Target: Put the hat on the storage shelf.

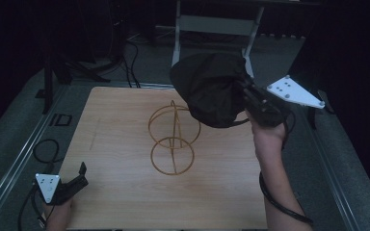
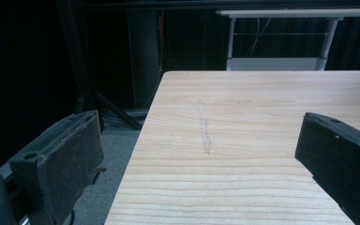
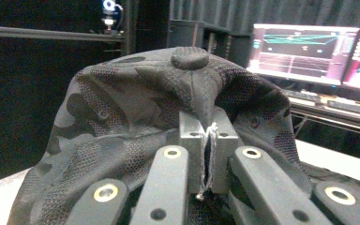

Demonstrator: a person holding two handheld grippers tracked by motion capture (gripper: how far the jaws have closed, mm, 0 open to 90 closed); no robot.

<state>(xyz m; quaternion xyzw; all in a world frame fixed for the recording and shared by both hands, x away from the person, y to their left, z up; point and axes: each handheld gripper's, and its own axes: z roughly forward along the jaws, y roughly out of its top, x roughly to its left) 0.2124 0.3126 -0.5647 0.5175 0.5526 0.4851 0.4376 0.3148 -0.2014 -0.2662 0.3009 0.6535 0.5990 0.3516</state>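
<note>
Pinching the black cap above the wire stand, the right claw likely aims to hang it; the left claw rests wide on the table.

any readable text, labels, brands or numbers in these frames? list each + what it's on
Nothing legible.
Two lit computer monitors behind the black camouflage-pattern fabric cap: coloured graphics, any text too small and blurred to read.
Cap held in the right claw: no logo or label on the visible side.
Light wooden table: a faint scuff, not writing.
Grey three-cornered plates: dots only, no characters.
Gold wire stand: unmarked.
</note>
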